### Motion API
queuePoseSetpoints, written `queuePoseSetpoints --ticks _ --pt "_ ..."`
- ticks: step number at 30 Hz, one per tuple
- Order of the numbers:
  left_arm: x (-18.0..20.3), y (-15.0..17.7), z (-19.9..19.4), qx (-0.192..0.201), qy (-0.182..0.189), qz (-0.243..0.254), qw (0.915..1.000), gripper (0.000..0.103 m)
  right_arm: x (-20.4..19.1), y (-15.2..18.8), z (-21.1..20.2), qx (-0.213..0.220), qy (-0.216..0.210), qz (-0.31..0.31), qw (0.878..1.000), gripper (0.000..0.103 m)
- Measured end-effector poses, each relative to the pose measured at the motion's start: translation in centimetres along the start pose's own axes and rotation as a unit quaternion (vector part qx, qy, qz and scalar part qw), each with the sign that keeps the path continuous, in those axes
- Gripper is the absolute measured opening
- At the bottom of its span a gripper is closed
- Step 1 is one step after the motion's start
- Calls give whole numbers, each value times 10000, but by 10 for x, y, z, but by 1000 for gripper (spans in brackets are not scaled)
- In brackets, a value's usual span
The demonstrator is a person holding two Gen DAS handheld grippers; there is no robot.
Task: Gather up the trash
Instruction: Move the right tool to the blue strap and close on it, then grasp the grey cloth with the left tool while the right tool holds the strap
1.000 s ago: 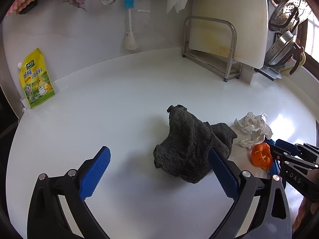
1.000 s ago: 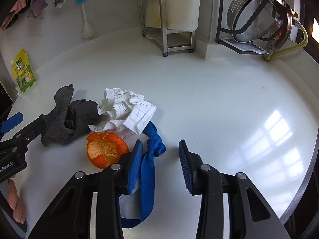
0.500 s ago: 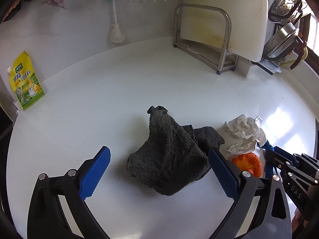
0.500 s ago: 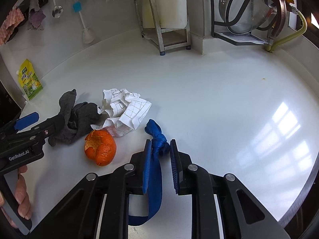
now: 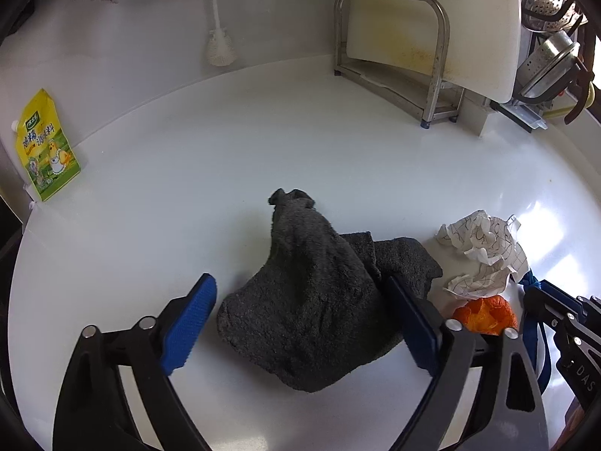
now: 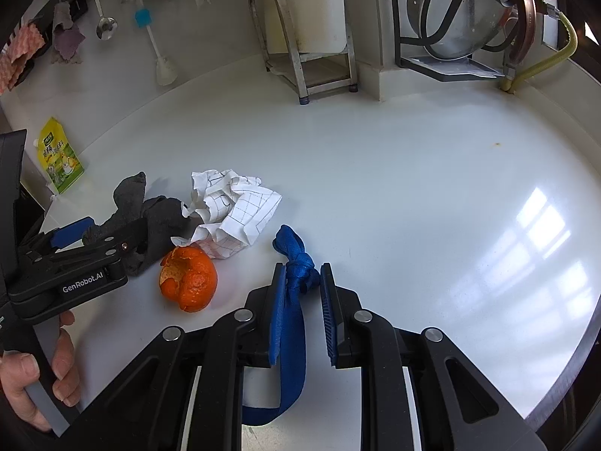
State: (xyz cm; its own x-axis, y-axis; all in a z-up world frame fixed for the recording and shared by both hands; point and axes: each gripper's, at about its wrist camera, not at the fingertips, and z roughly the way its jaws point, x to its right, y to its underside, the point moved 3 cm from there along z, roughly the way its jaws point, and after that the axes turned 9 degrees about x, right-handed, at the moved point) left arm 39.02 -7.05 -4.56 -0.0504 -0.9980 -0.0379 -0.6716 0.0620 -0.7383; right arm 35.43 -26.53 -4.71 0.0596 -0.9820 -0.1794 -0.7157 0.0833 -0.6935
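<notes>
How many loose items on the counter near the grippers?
4. Grey cloth between the open left gripper fingers; crumpled paper beside it; orange peel in front of the paper; blue strap in the right gripper. More may hide under the cloth.
</notes>
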Motion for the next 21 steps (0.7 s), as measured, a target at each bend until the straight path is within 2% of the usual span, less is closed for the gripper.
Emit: queuePoseSetpoints --ticks 2,3,4,5,9,12,21 --pt "5 3 -2 48 72 56 9999 64 1 0 0 2 -15 20 10000 18" --pt "8 4 -4 91 109 132 9998 52 1 0 0 2 -24 29 10000 18" --pt "13 4 -6 114 170 202 9996 45 1 0 0 4 -31 34 10000 18" --pt "17 5 -8 112 234 257 9993 33 0 0 -1 8 -36 35 10000 18" --pt "16 7 -13 190 215 261 9992 16 -1 0 -2 36 -63 20 10000 18" --pt "9 7 -18 215 299 114 9993 12 -2 0 -5 84 -64 34 9999 18" --pt "1 11 -56 568 326 222 9976 10 -4 5 -19 243 7 -3 9997 18"
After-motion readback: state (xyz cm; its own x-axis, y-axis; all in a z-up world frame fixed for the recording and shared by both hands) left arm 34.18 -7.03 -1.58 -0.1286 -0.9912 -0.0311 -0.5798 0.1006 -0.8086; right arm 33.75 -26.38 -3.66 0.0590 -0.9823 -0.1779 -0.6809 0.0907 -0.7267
